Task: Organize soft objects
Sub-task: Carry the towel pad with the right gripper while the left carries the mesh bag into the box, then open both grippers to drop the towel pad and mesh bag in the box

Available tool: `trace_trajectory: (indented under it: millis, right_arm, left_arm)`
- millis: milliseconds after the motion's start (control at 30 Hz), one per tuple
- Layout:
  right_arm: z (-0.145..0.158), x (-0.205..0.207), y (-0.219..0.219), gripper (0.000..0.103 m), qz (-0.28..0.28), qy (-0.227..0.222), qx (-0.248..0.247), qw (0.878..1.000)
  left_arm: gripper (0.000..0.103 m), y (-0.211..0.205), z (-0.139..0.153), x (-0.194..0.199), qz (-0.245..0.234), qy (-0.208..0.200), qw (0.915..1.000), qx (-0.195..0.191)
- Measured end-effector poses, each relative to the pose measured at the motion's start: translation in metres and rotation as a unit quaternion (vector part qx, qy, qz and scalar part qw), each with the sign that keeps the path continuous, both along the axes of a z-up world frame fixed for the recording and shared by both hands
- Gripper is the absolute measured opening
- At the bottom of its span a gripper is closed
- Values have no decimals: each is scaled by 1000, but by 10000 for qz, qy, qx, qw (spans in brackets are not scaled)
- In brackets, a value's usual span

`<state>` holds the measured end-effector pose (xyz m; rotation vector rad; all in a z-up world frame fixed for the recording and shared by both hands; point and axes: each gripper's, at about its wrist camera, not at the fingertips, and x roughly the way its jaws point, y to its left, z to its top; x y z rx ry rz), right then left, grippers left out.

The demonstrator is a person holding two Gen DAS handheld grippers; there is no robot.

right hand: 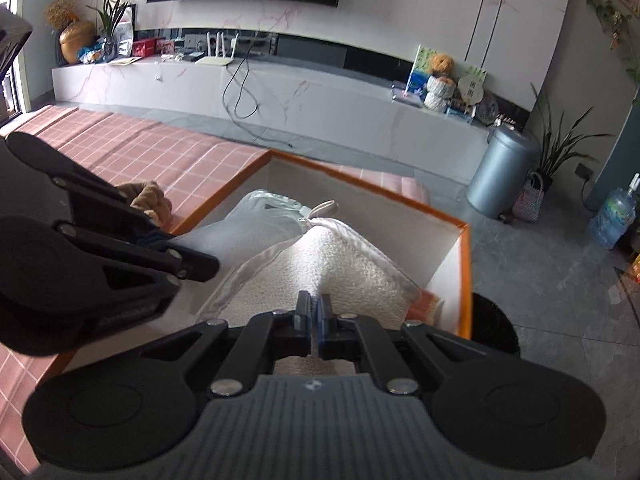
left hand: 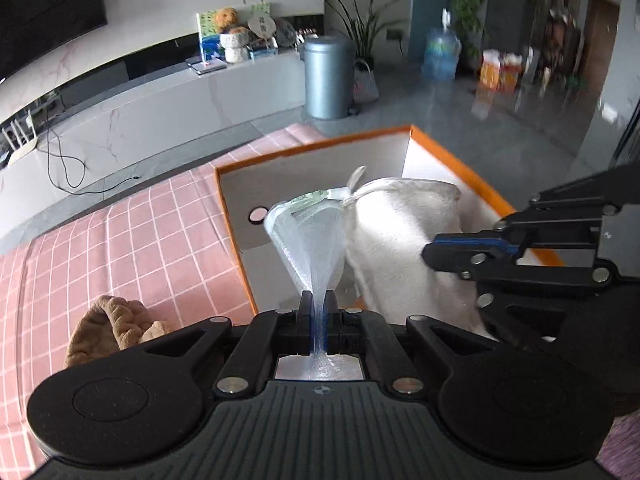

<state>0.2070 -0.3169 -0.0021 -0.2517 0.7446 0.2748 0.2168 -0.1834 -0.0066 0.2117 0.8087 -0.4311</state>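
Observation:
My left gripper (left hand: 319, 300) is shut on a white mesh bag (left hand: 310, 232) and holds it over the orange-rimmed box (left hand: 232, 216). My right gripper (right hand: 313, 305) is shut on a cream fluffy towel (right hand: 320, 264) that lies in the same box (right hand: 464, 264), right of the mesh bag (right hand: 256, 224). The towel also shows in the left wrist view (left hand: 400, 232), with the right gripper (left hand: 432, 256) against it. A brown plush toy (left hand: 108, 320) lies on the pink checked cloth, left of the box; it shows in the right wrist view (right hand: 150, 198) behind the left gripper (right hand: 200, 266).
The box sits on a table with a pink checked cloth (left hand: 120, 232). Beyond it are grey floor, a grey bin (left hand: 328, 76), a water bottle (left hand: 440, 54), plants and a long white TV bench (right hand: 280, 96) with a dangling cable.

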Motion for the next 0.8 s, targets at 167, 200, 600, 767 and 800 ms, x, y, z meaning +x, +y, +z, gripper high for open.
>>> trace_trajectory:
  millis: [167,200,600,767,800]
  right_arm:
    - [-11,10,8,0,42,326,68,9994]
    - [-13,12,8,0,59,386,97,9992]
    - [-23,20,1,0,-23,818,256,9963]
    - [-27,19,0,0,-53,989,362,9944]
    - [-27,18,1,0,-42,1012,367,9942]
  left_arm:
    - [9,-3,-7,7,-50,234,9994,241]
    - [10,-4,-7,10,-63,250,9993,268]
    - [50,0,-2,7,-262,54,9996,67]
    - [63,7,7,3,-231,-13,9994,-273]
    - [64,10,10,2,-211,-60,9991,-364]
